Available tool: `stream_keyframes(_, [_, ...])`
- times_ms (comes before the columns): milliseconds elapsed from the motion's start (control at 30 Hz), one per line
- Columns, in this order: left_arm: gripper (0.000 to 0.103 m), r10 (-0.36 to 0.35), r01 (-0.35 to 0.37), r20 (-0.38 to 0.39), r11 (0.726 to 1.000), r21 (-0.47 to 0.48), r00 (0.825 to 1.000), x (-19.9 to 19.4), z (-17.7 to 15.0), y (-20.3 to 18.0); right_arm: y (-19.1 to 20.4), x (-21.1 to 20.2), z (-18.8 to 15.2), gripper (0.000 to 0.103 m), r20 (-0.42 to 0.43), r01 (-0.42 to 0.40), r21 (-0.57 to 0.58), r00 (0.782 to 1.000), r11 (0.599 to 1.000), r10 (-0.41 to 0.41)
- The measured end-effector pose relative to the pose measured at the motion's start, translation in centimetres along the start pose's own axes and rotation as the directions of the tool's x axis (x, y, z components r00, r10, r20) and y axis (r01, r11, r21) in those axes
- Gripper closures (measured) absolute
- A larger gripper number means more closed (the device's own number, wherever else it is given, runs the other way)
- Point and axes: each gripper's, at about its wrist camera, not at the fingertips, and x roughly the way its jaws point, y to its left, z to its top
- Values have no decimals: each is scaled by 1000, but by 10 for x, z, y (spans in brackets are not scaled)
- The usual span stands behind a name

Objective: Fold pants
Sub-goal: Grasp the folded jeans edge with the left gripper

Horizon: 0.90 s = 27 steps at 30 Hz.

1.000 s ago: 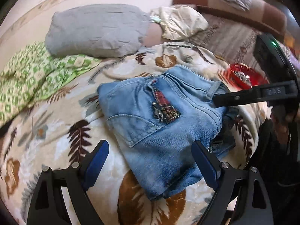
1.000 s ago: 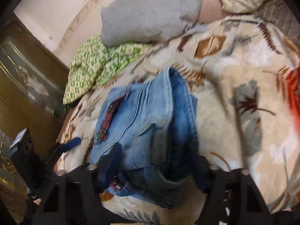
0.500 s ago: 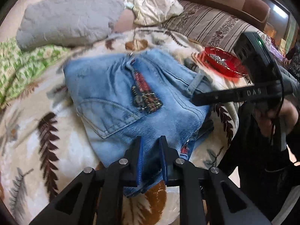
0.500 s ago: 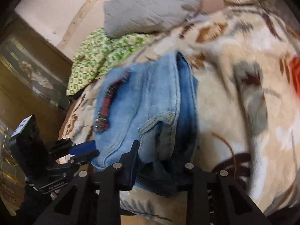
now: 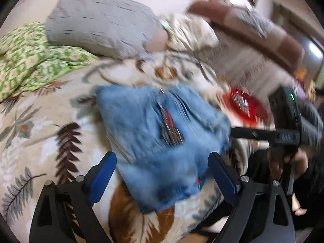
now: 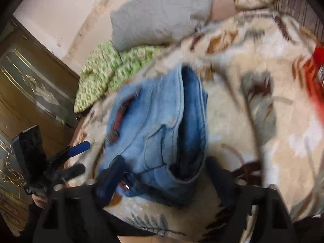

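While the folded light-blue denim pants point(image 5: 162, 141) lie on the leaf-patterned blanket point(image 5: 50, 121), both the left hand-held gripper point(image 5: 162, 168) and the right hand-held gripper point(image 6: 162, 174) have just spread, pinching nothing.

The supporting surface is a bed covered by a cream fleece blanket point(image 5: 50, 121) printed with brown and grey leaves. Directly on the blanket, near centre: folded light-blue denim pants point(image 5: 158, 141). Far left: a crumpled green-and-white patterned cloth point(image 5: 30, 64). Far centre: a grey fabric pillow point(image 5: 101, 24). Right: a red bowl point(image 5: 245, 107), blurred.
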Motion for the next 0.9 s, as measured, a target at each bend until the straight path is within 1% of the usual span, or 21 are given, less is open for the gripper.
stream_keyframes(67, [9,12,-10,16,996,-88,1000,0,14,17,4,-12,13,16,44,-3,-38,999,999,5])
stream_keyframes(133, [9,6,-4,7,983,-181,1000,9,26,34,5,-12,27,16,61,16,-50,998,999,-13])
stream_keyframes(200, [9,-17,13,-12,958,-285,1000,22,35,53,4,-6,42,16,52,22,-50,998,998,-19])
stream_keyframes(233, [9,-34,23,-26,941,-339,999,31,38,63,3,-2,48,16,46,24,-50,999,998,-22])
stream_keyframes(300, [9,-53,26,-54,912,-410,997,49,42,75,2,14,62,16,21,33,-42,999,999,-32])
stream_keyframes(367, [9,-47,10,-75,899,-438,996,66,49,83,0,30,71,16,1,45,-28,999,999,-45])
stream_keyframes(467, [9,-44,-5,-105,906,-423,994,85,59,81,3,50,79,19,-21,53,-48,998,997,-54])
stream_keyframes(500, [9,-49,-5,-121,912,-411,991,92,63,80,5,53,79,29,-18,57,-66,998,996,-58])
stream_keyframes(533, [8,-47,-11,-136,917,-399,990,98,65,79,9,57,80,43,-19,71,-91,997,993,-73])
stream_keyframes(567, [9,-37,-26,-157,923,-383,987,105,66,77,13,60,80,49,-18,93,-115,995,989,-95])
stream_keyframes(600, [9,-22,-44,-175,929,-368,984,113,67,75,17,63,80,61,-16,106,-135,994,985,-109])
stream_keyframes(633, [9,-20,-48,-180,930,-364,983,115,66,75,21,64,80,67,-11,126,-161,992,979,-129])
stream_keyframes(667, [9,-24,-44,-181,930,-365,983,118,66,77,24,65,79,68,-3,150,-184,988,971,-154])
stream_keyframes(733, [12,-34,-38,-183,927,-374,982,124,62,80,30,65,77,75,15,201,-236,979,951,-203])
stream_keyframes(767, [24,-41,-31,-187,929,-369,982,126,60,81,33,64,76,77,27,230,-262,973,937,-231])
stream_keyframes(800, [32,-43,-30,-194,933,-358,980,129,58,81,34,64,75,82,35,252,-279,967,927,-253])
stream_keyframes(900, [34,-16,-54,-202,940,-338,979,134,57,81,29,64,74,87,33,287,-288,956,914,-290])
